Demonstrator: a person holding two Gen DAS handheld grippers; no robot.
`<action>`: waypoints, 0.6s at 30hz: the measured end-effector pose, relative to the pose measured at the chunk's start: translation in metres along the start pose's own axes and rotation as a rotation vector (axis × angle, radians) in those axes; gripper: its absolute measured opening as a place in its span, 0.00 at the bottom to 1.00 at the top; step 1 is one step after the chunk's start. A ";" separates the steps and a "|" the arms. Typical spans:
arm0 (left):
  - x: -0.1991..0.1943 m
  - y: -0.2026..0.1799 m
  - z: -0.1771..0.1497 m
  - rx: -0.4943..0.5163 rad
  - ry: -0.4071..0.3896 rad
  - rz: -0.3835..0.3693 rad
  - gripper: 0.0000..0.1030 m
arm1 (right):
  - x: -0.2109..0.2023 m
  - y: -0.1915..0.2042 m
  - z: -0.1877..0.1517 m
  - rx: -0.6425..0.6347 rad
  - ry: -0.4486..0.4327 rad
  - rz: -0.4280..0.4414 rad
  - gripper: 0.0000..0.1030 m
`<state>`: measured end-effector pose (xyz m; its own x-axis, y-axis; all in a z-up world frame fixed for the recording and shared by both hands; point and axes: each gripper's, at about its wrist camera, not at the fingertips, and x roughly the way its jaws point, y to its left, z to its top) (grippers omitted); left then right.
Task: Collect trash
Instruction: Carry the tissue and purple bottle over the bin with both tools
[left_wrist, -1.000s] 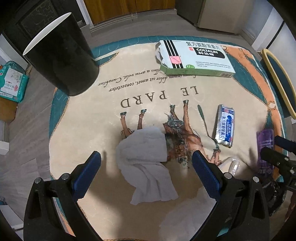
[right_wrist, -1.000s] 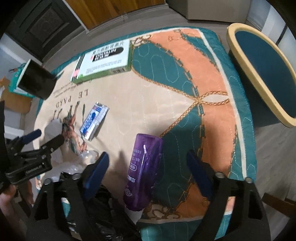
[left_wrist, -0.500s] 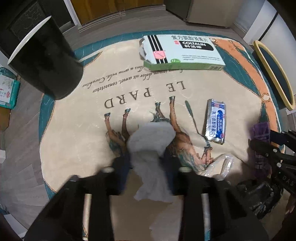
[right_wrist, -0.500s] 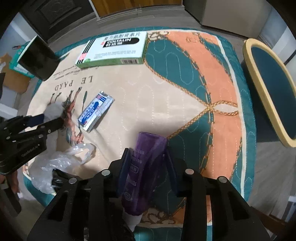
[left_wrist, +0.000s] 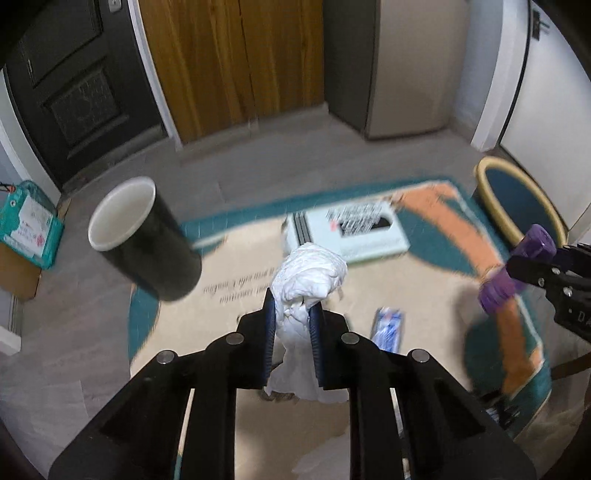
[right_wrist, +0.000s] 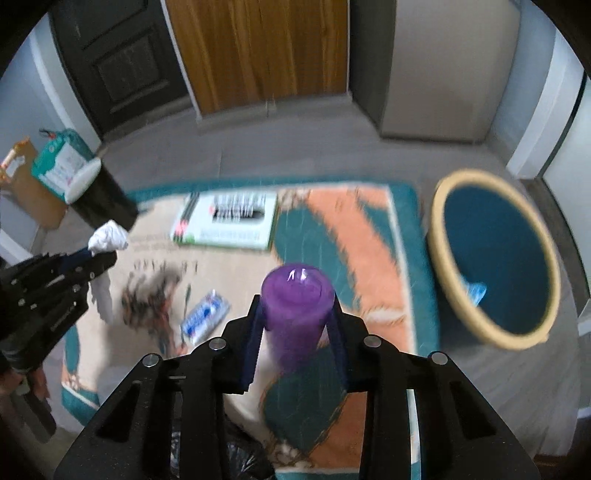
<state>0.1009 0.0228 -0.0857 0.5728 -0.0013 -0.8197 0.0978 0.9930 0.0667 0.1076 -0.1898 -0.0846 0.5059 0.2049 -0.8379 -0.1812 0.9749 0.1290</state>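
Observation:
A crumpled white tissue (left_wrist: 310, 273) hangs above the patterned tablecloth (left_wrist: 436, 280), pinched between the blue pads of my left gripper (left_wrist: 291, 299), whose jaws are still closing on it. In the right wrist view the same tissue (right_wrist: 109, 234) shows at the left gripper's (right_wrist: 99, 254) tips. A purple bottle (right_wrist: 295, 288) stands bottom-up between the pads of my right gripper (right_wrist: 295, 302), also closing, and is lifted off the cloth. From the left wrist view the bottle (left_wrist: 496, 291) is at the far right.
On the cloth lie a black paper cup (left_wrist: 144, 240), a white-and-green medicine box (left_wrist: 354, 232) and a blue sachet (left_wrist: 388, 328). A round teal seat with a yellow rim (right_wrist: 443, 195) stands to the right. A black bag (right_wrist: 240, 461) lies at the near edge.
Both grippers went from open around their objects to shut on them, then rose and tipped up; the tissue and the purple bottle left the cloth with them.

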 end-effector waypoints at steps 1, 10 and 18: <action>-0.004 -0.003 0.002 -0.003 -0.008 -0.006 0.16 | -0.006 -0.005 0.004 0.019 -0.022 0.003 0.33; -0.024 -0.018 0.017 0.027 -0.063 -0.040 0.16 | -0.044 -0.049 0.031 0.114 -0.124 0.014 0.33; -0.035 -0.050 0.033 0.070 -0.120 -0.094 0.16 | -0.090 -0.100 0.049 0.138 -0.222 -0.053 0.33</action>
<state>0.1031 -0.0309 -0.0416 0.6508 -0.1123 -0.7509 0.2097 0.9771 0.0356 0.1210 -0.3012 0.0036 0.6870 0.1523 -0.7106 -0.0401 0.9843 0.1721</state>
